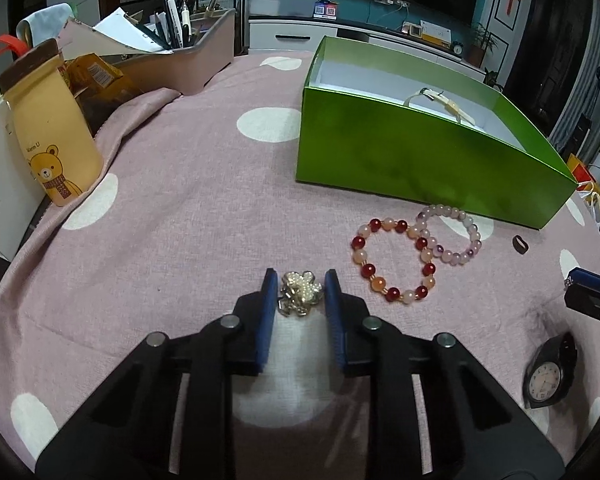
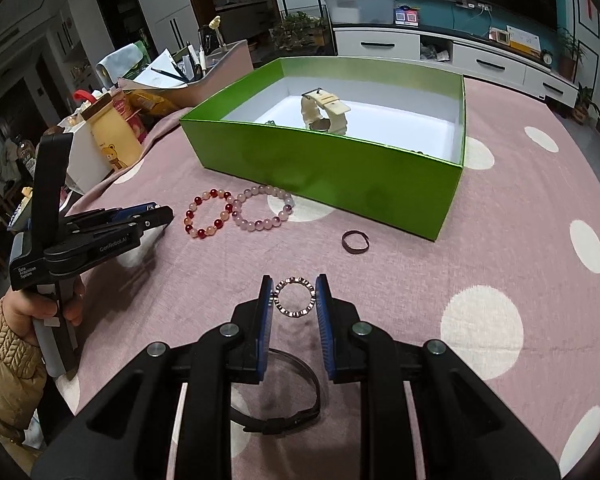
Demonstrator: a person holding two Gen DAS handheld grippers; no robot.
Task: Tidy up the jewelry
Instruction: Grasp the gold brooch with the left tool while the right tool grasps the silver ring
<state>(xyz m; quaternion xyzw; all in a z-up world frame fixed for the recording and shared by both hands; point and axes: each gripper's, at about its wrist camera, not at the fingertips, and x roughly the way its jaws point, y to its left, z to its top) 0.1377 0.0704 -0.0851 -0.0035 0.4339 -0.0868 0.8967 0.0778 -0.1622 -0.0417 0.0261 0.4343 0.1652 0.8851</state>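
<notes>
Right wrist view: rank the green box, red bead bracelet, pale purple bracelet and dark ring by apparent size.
1. Green box, by far the largest.
2. Pale purple bracelet and red bead bracelet: near alike, so no ranking.
3. Dark ring, smallest.

Tablecloth (image 2: 440,248): matt woven cloth. Green box (image 2: 332,172): glossy card outside, white matt lining. Brooch (image 1: 300,294): shiny metal with pearly beads. Bead bracelets (image 1: 394,260): smooth, polished. Studded ring (image 2: 294,297): glinting metal.
</notes>
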